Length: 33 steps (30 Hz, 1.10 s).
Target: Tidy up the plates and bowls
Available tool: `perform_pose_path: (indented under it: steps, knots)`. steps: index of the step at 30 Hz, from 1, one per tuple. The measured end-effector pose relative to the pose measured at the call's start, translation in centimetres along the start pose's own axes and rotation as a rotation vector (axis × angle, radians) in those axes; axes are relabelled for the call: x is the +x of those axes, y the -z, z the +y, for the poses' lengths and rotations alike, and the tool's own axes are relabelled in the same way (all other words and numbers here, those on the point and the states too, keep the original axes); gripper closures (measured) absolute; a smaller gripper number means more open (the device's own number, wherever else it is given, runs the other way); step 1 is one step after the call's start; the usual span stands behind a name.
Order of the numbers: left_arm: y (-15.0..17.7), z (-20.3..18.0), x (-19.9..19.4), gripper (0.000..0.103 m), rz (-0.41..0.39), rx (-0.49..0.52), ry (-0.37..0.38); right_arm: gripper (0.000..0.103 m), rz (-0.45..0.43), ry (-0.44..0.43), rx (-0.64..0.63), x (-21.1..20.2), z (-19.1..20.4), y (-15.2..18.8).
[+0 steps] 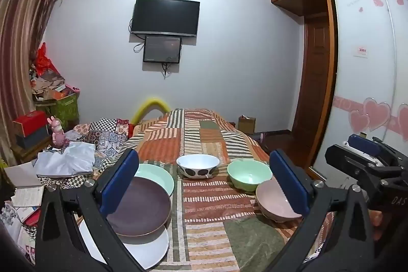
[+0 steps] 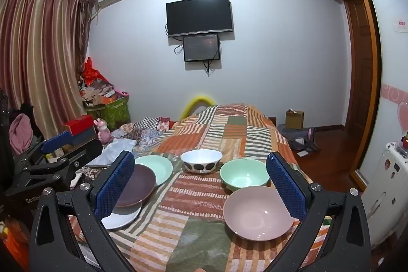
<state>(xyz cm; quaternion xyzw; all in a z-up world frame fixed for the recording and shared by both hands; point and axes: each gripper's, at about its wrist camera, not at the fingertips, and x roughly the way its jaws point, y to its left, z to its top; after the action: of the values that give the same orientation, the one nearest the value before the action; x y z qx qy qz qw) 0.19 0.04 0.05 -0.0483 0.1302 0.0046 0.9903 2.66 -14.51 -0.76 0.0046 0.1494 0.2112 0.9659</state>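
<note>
Plates and bowls lie on a bed with a striped patchwork quilt (image 1: 204, 134).

From the left wrist, the left claw (image 1: 204, 182) hangs wide open and empty. Left of the white black-spotted bowl (image 1: 198, 165), a dark purple round plate (image 1: 142, 208) overlaps a mint green plate (image 1: 158, 173) and a white plate (image 1: 150, 251). Right of that bowl sit a mint green bowl (image 1: 248, 173) and a tilted pink bowl (image 1: 274, 203). On soft quilt, pinching a rim may tip that pink bowl.

From the right wrist, the right claw (image 2: 201, 182) is likewise spread wide, holding nothing. The pink bowl (image 2: 257, 213) lies nearest, right of the spotted bowl (image 2: 201, 160); the purple plate (image 2: 137, 185) lies left. Lifting the white plate (image 2: 122, 218) first could slide the purple one off it.
</note>
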Motion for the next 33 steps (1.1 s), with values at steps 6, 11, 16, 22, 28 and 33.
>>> perform_pose_path:
  steps: [6,11,16,22,28,33]
  knots:
    - [-0.3,0.2,-0.8,0.0,-0.031,0.003,0.001,0.0,-0.004,-0.01,0.007,-0.1,0.0,0.0]
    - [-0.1,-0.4,-0.5,0.0,-0.012,0.007,0.01,0.0,0.011,-0.003,0.01,0.3,-0.2,0.0]
    - [-0.1,-0.5,-0.6,0.0,-0.011,0.007,0.016,0.0,0.01,-0.002,0.01,0.0,-0.1,0.0]
    - [-0.2,-0.3,-0.5,0.0,-0.011,-0.003,0.02,0.0,0.01,-0.001,0.009,-0.2,-0.1,0.0]
    - [-0.1,0.0,-0.5,0.0,-0.012,-0.007,0.025,0.0,0.011,-0.003,0.011,-0.2,-0.1,0.0]
    - [0.0,-0.1,-0.5,0.0,-0.013,-0.008,0.025,0.0,0.01,-0.004,0.008,-0.1,0.2,0.1]
